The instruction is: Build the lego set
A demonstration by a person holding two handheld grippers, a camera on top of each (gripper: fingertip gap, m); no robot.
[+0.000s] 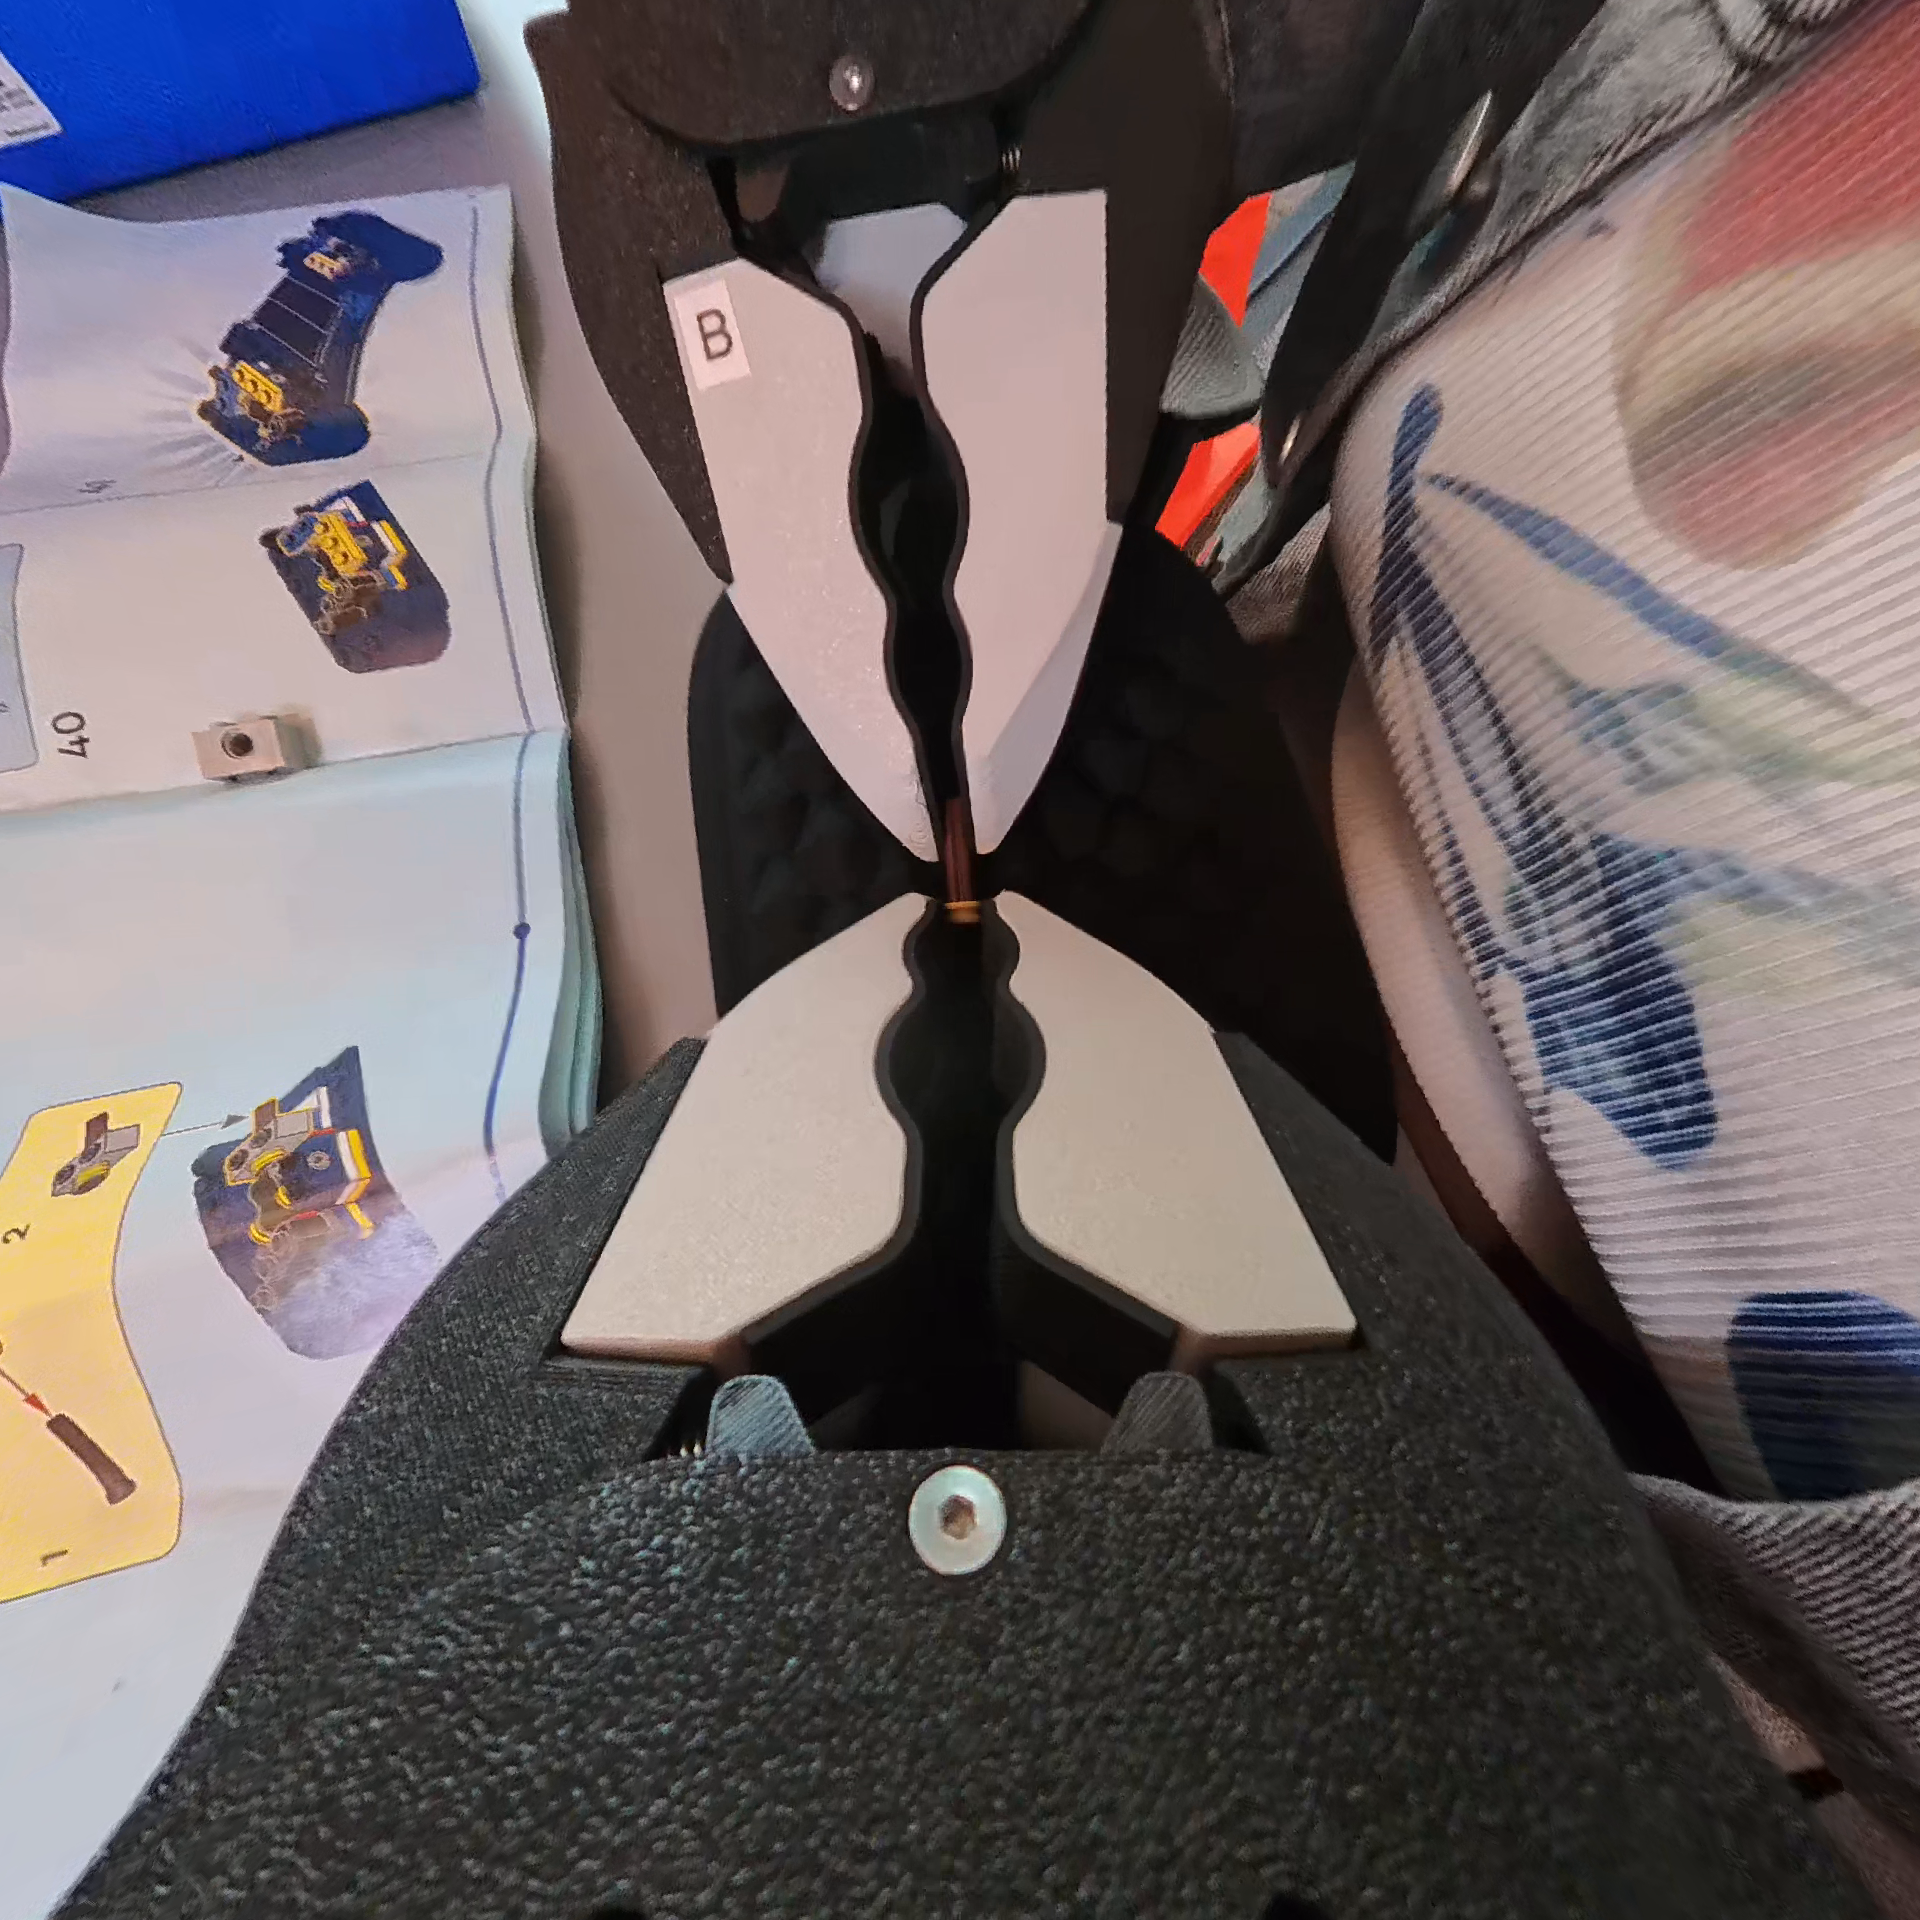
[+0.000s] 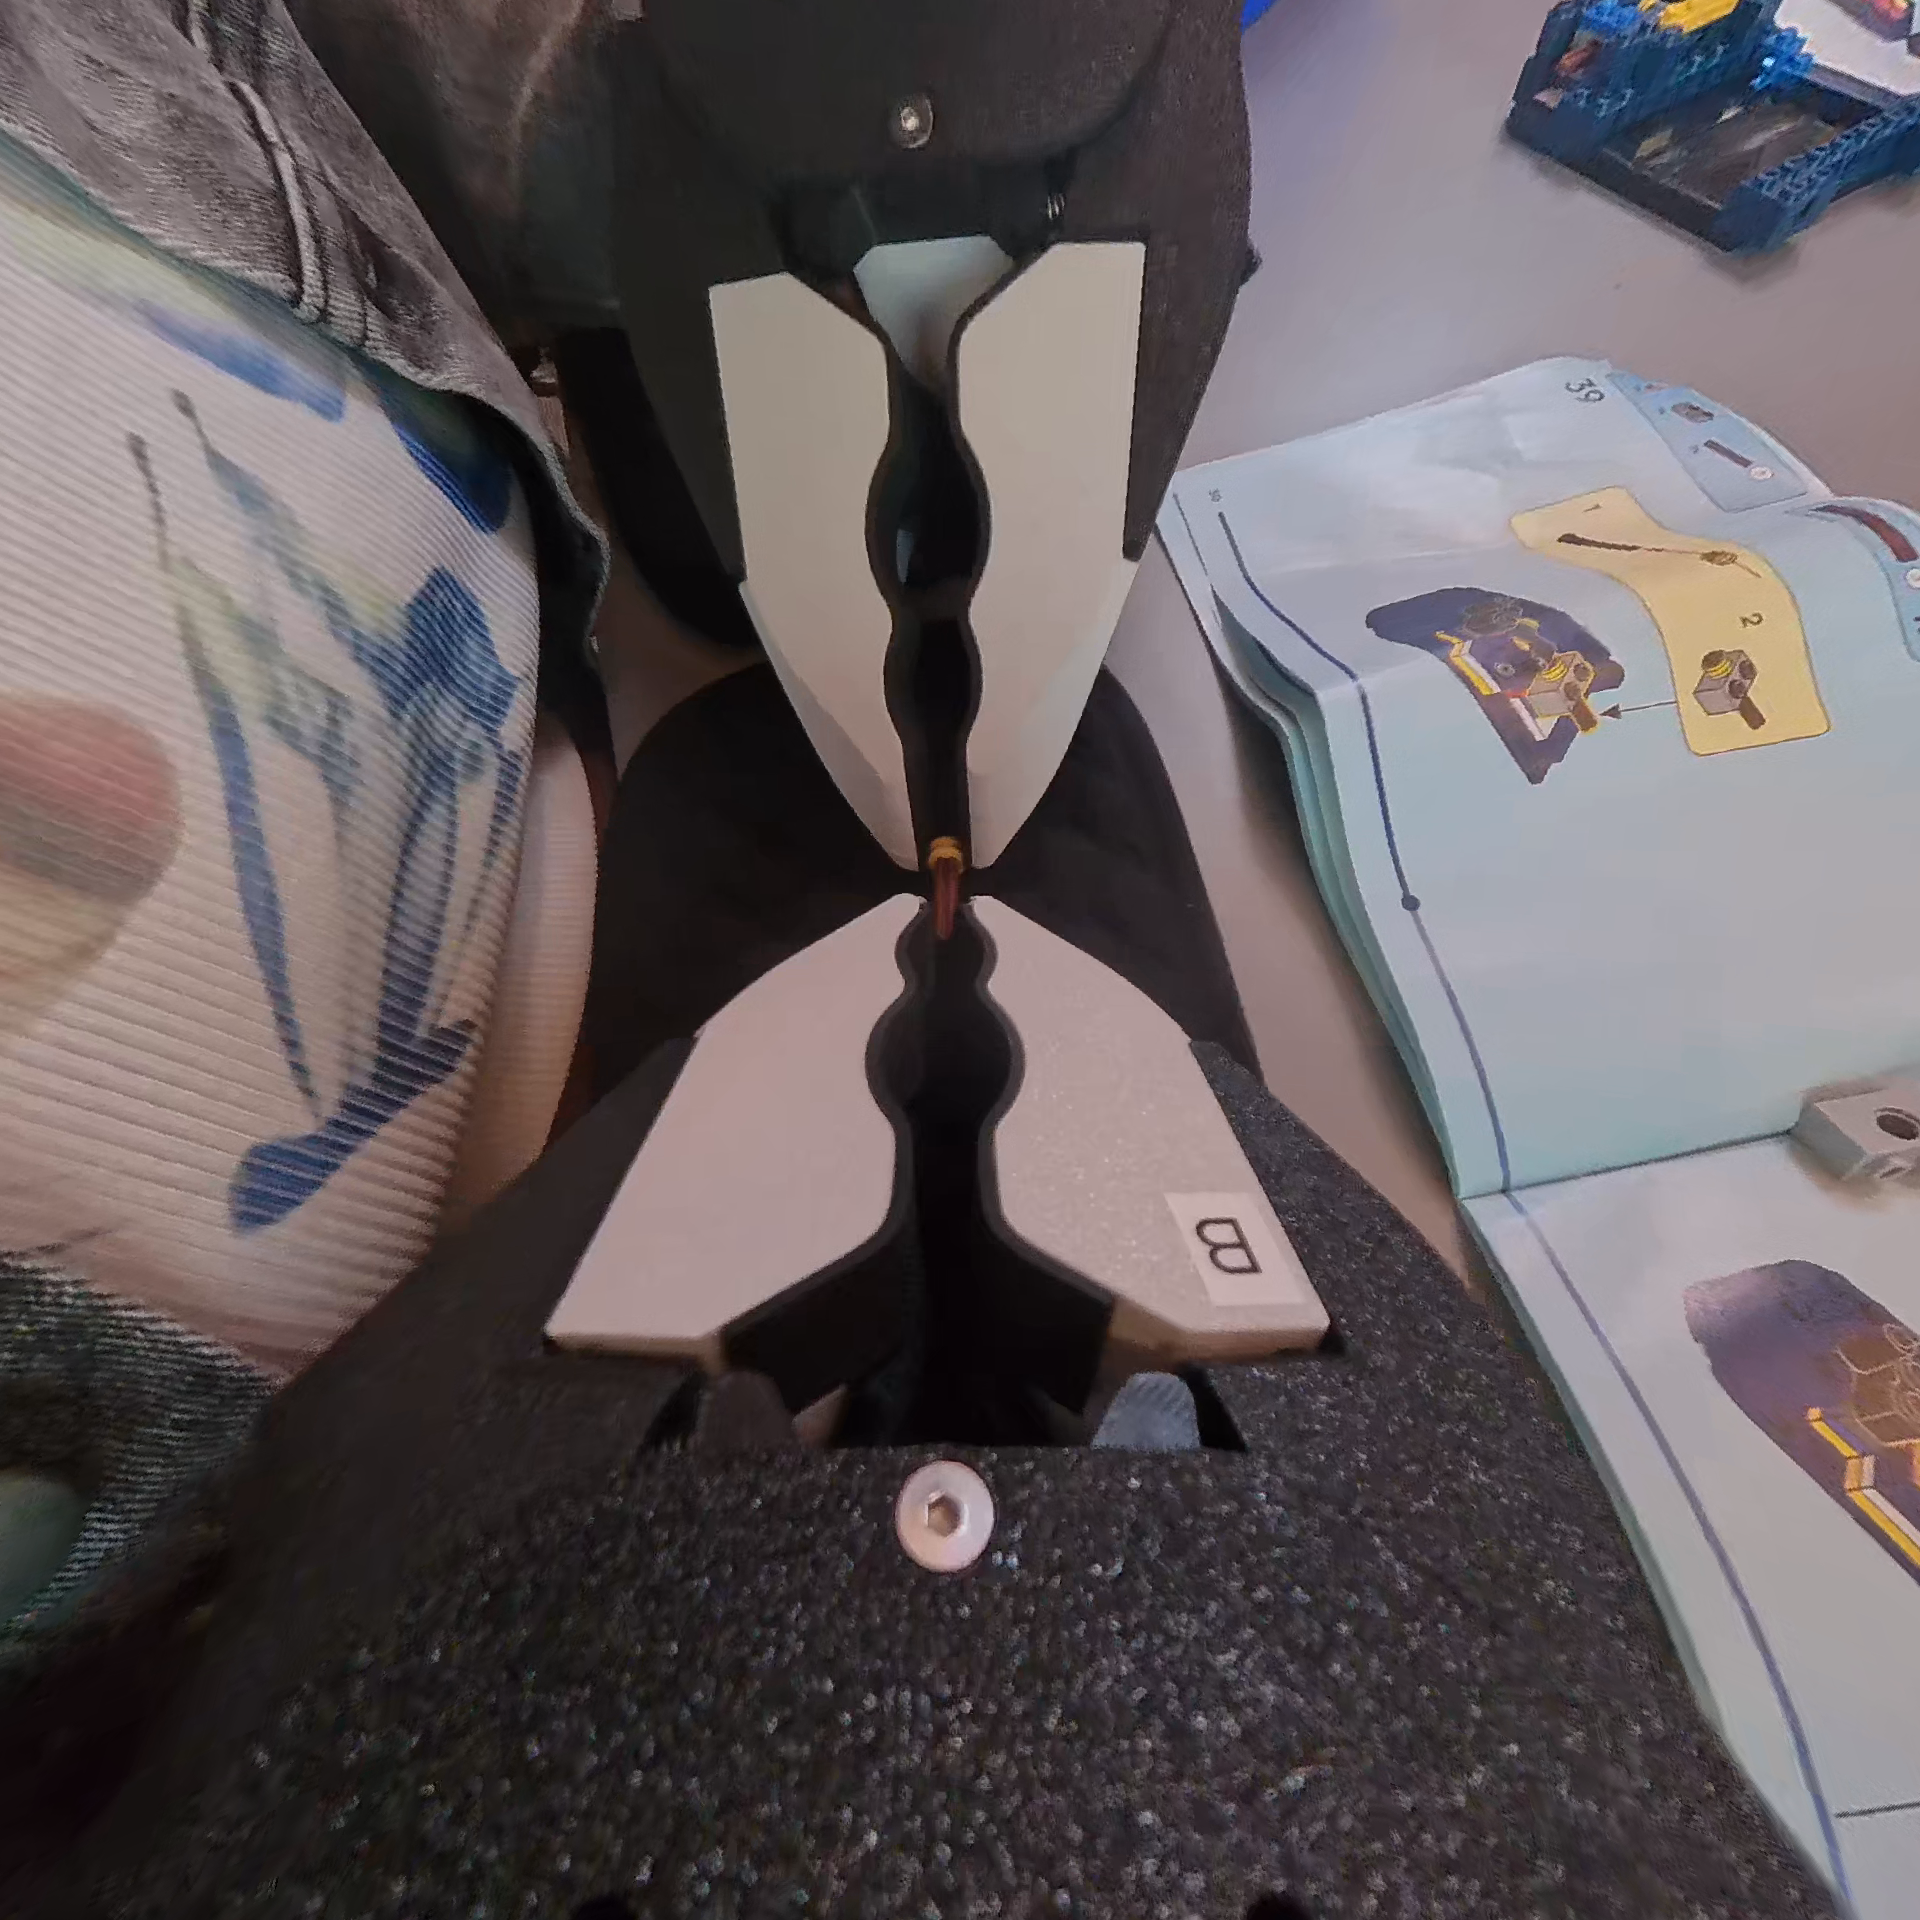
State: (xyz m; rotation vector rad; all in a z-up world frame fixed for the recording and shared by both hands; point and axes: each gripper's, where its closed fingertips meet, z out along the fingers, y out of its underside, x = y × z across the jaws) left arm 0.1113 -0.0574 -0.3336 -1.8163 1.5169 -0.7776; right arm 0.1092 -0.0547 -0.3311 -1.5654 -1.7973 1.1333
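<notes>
The two hand-held grippers meet tip to tip. The left hand-held gripper is narrowed onto a small yellow ring at its fingertips. The right hand-held gripper is nearly closed on a thin brown rod. The rod's far end runs into the ring, so the two small pieces sit between the facing tips.

To the left of the left hand-held gripper, one open instruction booklet lies on the grey bench, with one small grey brick resting on its page. A blue box lies farther off beyond the booklet.

To the right of the right hand-held gripper and well beyond it stands one partly built blue brick model.

A person's patterned garment is close beside both hand-held grippers.
</notes>
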